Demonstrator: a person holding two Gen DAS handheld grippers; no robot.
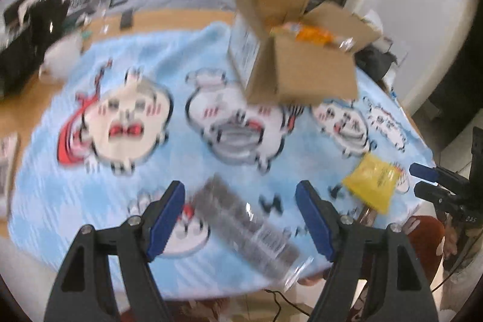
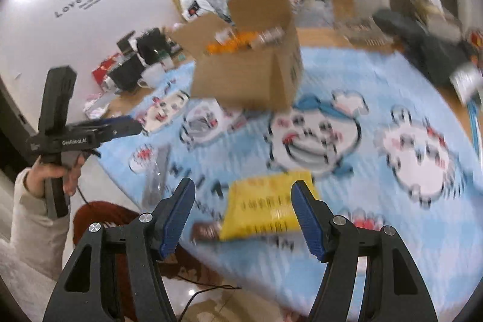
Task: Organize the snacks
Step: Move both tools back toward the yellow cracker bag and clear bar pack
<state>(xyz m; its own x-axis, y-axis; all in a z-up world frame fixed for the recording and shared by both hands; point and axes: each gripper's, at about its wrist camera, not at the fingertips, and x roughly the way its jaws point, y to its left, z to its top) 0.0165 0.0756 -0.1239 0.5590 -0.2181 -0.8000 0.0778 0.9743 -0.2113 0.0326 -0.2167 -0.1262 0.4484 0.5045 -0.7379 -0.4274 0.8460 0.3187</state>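
Blue cartoon-print cloth (image 1: 181, 56) spread over counter. Open cardboard box (image 1: 299, 71) of snacks set at far side. Left claw (image 1: 241, 219) spread, nothing pinched, above grey packet (image 1: 241, 219). Right claw (image 2: 243, 216) spread, nothing pinched, above yellow packet (image 2: 262, 207).

One box (image 1: 302, 74), two loose packets (image 1: 371, 183) (image 1: 241, 228)
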